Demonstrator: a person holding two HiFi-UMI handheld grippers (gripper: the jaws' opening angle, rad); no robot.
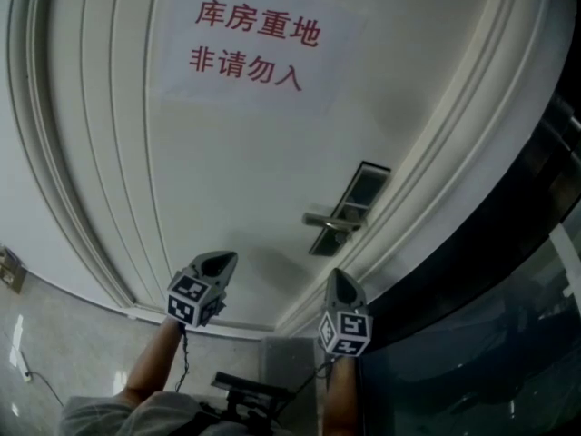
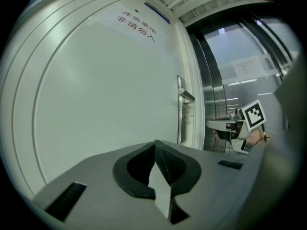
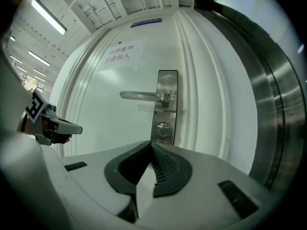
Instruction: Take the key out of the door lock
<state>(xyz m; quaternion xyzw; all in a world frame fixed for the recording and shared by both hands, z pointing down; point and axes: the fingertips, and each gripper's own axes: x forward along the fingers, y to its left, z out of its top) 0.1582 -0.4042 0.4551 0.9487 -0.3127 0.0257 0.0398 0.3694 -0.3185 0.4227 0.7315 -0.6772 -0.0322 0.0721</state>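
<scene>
On the white door (image 1: 227,171), a silver lock plate (image 3: 165,107) carries a lever handle (image 3: 144,96) that points left. The key (image 3: 163,127) sits in the keyhole below the handle. My right gripper (image 3: 152,145) is shut and empty, a short way in front of the plate and aimed just under the key. In the head view the right gripper (image 1: 340,284) is below the lock plate (image 1: 349,209). My left gripper (image 1: 216,263) hangs to its left, also shut and empty, facing bare door. In the left gripper view the lock plate (image 2: 181,111) shows edge-on.
A paper sign (image 1: 250,44) with red characters is stuck high on the door. Door frame mouldings (image 1: 427,198) run along the right, with a dark steel and glass panel (image 1: 490,334) beyond. A wall socket (image 1: 9,269) is at the lower left.
</scene>
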